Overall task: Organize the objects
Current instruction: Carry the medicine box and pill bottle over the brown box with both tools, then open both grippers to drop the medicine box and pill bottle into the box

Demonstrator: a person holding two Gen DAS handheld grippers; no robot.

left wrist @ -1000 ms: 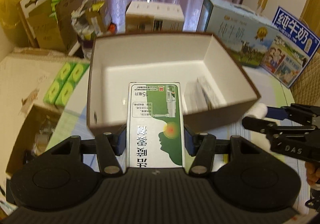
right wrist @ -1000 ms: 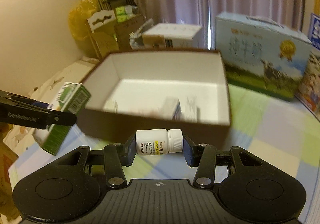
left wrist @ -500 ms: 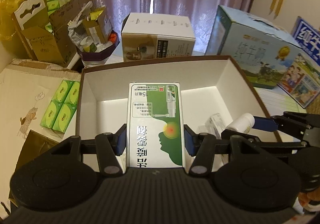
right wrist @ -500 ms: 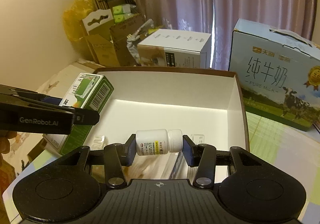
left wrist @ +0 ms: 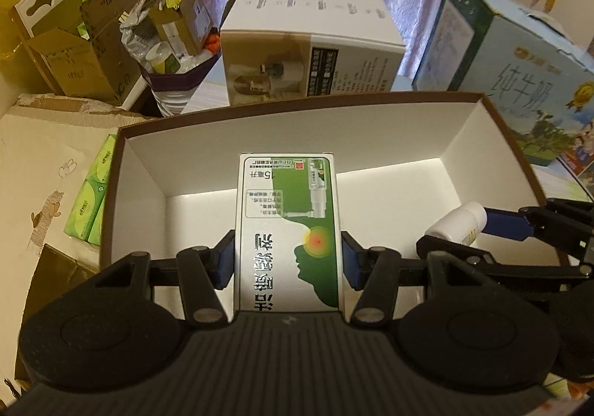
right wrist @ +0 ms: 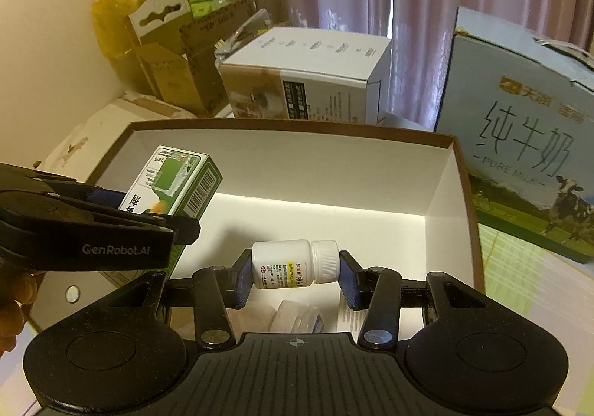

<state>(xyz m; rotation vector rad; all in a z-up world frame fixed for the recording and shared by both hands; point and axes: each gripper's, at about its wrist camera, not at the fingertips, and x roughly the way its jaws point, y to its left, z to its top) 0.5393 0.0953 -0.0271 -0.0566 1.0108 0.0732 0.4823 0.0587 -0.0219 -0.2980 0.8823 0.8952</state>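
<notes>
My left gripper (left wrist: 287,260) is shut on a green and white medicine carton (left wrist: 287,230) and holds it over the left part of the open brown box (left wrist: 297,98) with a white inside. My right gripper (right wrist: 295,269) is shut on a white pill bottle (right wrist: 293,264) lying sideways, held over the box's near right part. The carton (right wrist: 174,182) and left gripper (right wrist: 148,215) show at left in the right wrist view; the bottle (left wrist: 458,221) and right gripper (left wrist: 464,230) show at right in the left wrist view. Small packets (right wrist: 297,317) lie on the box floor below the bottle.
A white appliance carton (left wrist: 312,45) stands behind the box. A blue milk case (right wrist: 519,126) stands at the right. Open cardboard boxes (left wrist: 74,45) and a bin of packaging (left wrist: 174,41) stand at the back left. Green tissue packs (left wrist: 92,200) lie left of the box.
Both grippers have moved forward with their loads, from in front of the box's near wall to over its inside. Both stay shut.
</notes>
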